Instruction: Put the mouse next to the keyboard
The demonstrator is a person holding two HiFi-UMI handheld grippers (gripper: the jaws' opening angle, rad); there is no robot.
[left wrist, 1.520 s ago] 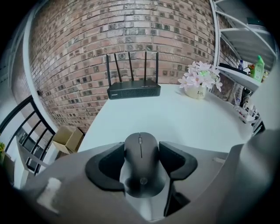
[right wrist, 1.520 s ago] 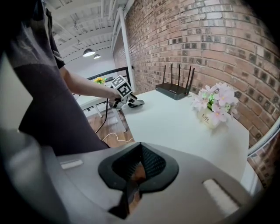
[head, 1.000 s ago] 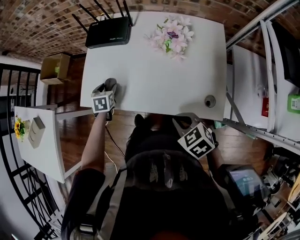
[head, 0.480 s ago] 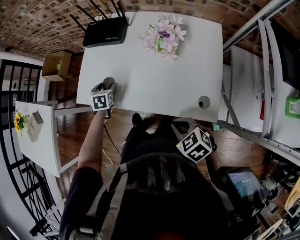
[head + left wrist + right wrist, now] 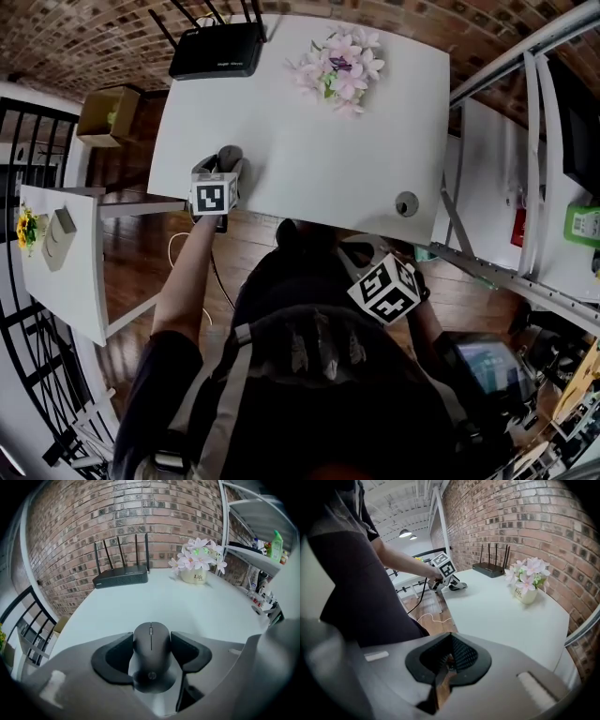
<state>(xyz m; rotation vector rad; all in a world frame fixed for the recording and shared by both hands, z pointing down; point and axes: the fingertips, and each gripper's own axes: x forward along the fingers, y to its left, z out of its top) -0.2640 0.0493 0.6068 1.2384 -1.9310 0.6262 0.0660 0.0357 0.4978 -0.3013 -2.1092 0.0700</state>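
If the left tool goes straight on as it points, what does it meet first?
Probably the bare white table just ahead of the mouse the left tool grips; the router stands farther back, left of that line.

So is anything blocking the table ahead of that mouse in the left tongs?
Nothing visible. The mouse sits in the left tongs; bare table lies ahead. The router and flowerpot stand far back. No keyboard shows.

black mouse [image 5: 151, 654], white table [image 5: 168, 599], pink flowers [image 5: 197, 558]

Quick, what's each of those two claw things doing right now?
Left gripper: closed on the mouse.
Right gripper: closed, nothing in it.
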